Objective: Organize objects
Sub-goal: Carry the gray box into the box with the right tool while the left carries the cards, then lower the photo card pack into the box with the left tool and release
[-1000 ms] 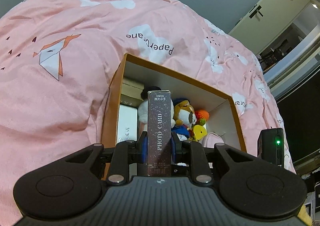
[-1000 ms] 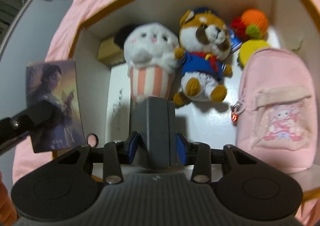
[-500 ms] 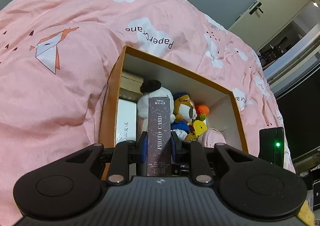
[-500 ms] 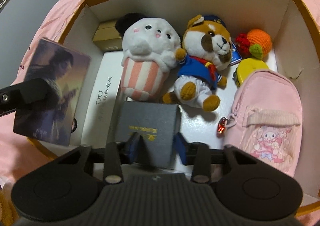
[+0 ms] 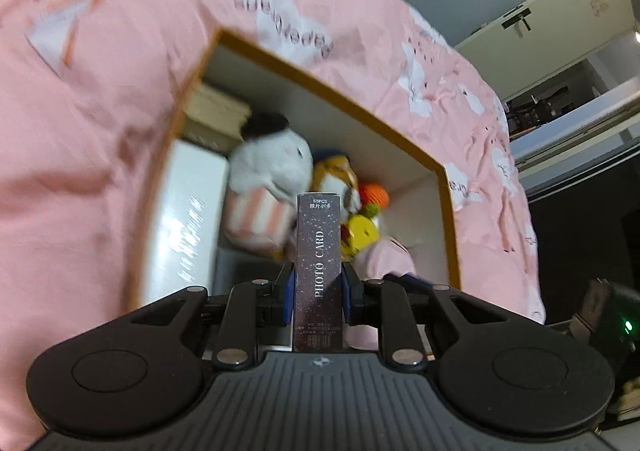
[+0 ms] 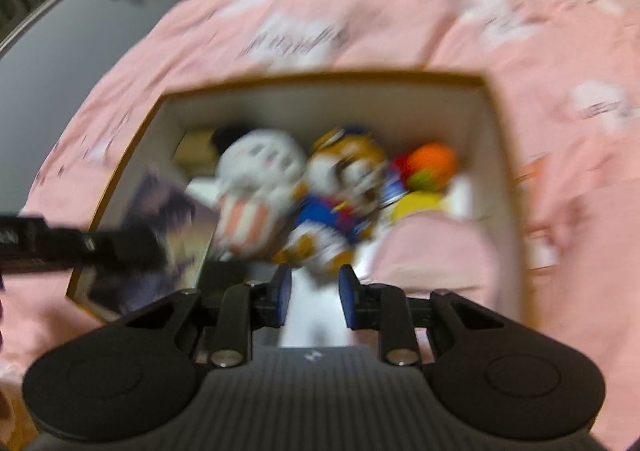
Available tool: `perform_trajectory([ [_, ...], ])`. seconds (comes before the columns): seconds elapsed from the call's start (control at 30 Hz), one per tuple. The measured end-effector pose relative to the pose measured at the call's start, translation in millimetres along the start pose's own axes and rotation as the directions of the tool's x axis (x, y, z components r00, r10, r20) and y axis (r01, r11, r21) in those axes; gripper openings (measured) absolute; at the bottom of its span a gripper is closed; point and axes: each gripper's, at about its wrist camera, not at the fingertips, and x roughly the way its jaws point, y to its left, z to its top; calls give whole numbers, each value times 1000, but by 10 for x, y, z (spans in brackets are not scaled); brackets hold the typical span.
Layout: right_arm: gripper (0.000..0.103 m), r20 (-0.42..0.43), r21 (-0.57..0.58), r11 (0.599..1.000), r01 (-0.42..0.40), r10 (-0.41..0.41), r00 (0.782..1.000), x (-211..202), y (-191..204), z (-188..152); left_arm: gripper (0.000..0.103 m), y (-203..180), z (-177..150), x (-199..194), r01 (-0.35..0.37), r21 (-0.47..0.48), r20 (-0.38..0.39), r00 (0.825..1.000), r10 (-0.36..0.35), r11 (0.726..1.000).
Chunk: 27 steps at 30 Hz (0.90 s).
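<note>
The left gripper [image 5: 319, 283] holds a photo card box [image 5: 319, 271] upright over the open box [image 5: 448, 219]; the right gripper [image 6: 313, 297] is narrow and empty

We see a box [image 5: 320, 85] sitting on the bed cover [image 5: 80, 131]. In the box, a flat case [image 5: 188, 219] lies by the left wall. Next to it on the right sits a popcorn toy [image 6: 256, 191], then a dog toy [image 6: 340, 191]. A ball toy [image 6: 434, 163] lies to the right of the dog. A little backpack [image 6: 432, 251] lies in front of the ball. Our left tool [image 5: 318, 293] holds a card pack [image 5: 319, 271] just above the box's near left part.
</note>
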Motion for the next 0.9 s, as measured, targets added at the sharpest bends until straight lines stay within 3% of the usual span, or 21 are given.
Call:
perform_trajectory([
  [0.07,28,32,31,999,28,-29,999,-92,-110,4,25,-44,-6,127,6,-28,-42,999,-7,1000],
  [0.23,28,71,102,994,49,-56,996,-136,-257,-34,25,-196,49,360,-59,-43,-121,991,53,997],
  [0.5,28,68,118,992,35,-44,997,-48,-288,-79,25,-217,133,747,-78,-110,-323,945,39,991],
  [0.63,28,61,122,992,36,-44,997,0,-299,-106,25,-201,136,879,-80,-144,-360,933,23,986],
  [0.73,28,60,125,991,40,-48,997,-1,-315,-126,25,-188,137,880,-82,-151,-361,932,22,985],
  [0.9,28,66,142,989,44,-54,996,2,-353,-137,25,-81,202,812,-2,-256,-416,903,-109,967],
])
